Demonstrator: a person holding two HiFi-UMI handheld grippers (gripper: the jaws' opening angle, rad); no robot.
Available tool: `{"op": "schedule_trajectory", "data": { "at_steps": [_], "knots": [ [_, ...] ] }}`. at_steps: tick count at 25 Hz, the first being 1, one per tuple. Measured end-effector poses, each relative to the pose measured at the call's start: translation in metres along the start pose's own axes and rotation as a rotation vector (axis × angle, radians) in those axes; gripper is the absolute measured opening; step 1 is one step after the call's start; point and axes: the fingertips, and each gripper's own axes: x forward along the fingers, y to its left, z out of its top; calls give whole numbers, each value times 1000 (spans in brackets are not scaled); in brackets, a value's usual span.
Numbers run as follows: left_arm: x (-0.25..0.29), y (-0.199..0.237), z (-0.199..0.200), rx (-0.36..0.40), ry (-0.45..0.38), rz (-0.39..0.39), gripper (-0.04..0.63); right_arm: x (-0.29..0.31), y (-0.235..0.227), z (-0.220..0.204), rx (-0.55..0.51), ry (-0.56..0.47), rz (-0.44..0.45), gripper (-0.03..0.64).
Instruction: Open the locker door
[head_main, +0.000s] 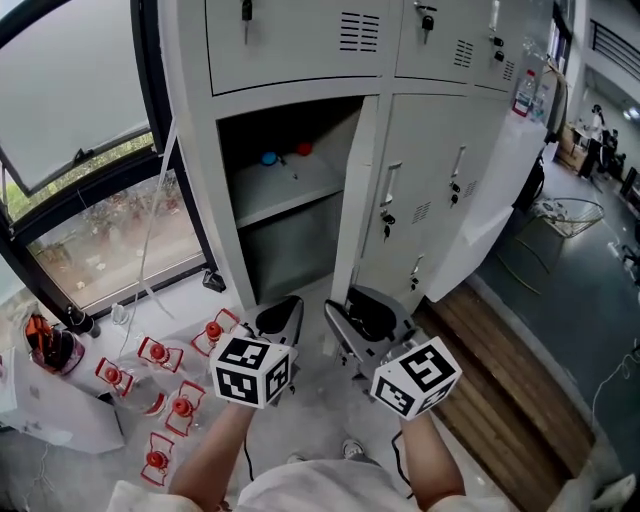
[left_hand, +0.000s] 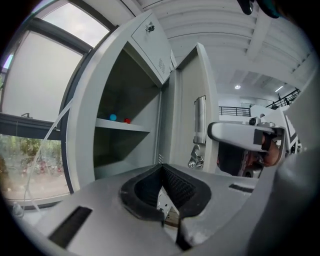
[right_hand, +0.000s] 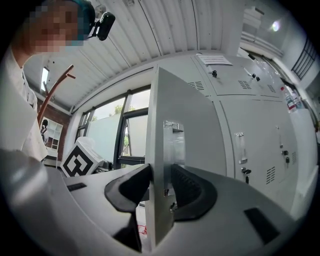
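The grey locker door (head_main: 358, 200) stands swung out, edge-on to me in the head view, and the compartment (head_main: 290, 200) behind it is open. My right gripper (head_main: 350, 325) is shut on the door's lower free edge; in the right gripper view the door panel (right_hand: 185, 125) runs up between the pads (right_hand: 192, 187). My left gripper (head_main: 283, 318) hovers just left of it, in front of the open compartment, shut and apart from the door. From the left gripper (left_hand: 167, 210) I see the door (left_hand: 192, 100) and the right gripper (left_hand: 235, 135) beside it.
A shelf (head_main: 290, 190) inside holds a blue ball (head_main: 268, 158) and a red one (head_main: 303, 149). Several red-and-white pieces (head_main: 160, 390) lie on the floor at left, below a window (head_main: 90, 200). Shut lockers (head_main: 440, 180) stand right of the door, with wooden flooring (head_main: 490, 370) below.
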Motion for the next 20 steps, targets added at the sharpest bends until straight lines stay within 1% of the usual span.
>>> {"op": "schedule_trajectory", "data": {
  "at_steps": [8,15,20],
  "knots": [
    [23,-30,-2,16,16,-75,6,-29,-22,2,28,-19,-34,138],
    [47,-57,3,28,16,-119,6,-54,-42,4,30,-38,-35,138],
    [65,-70,6,37,20,-135,6,-68,-57,6,15,-43,-37,138]
  ]
}}
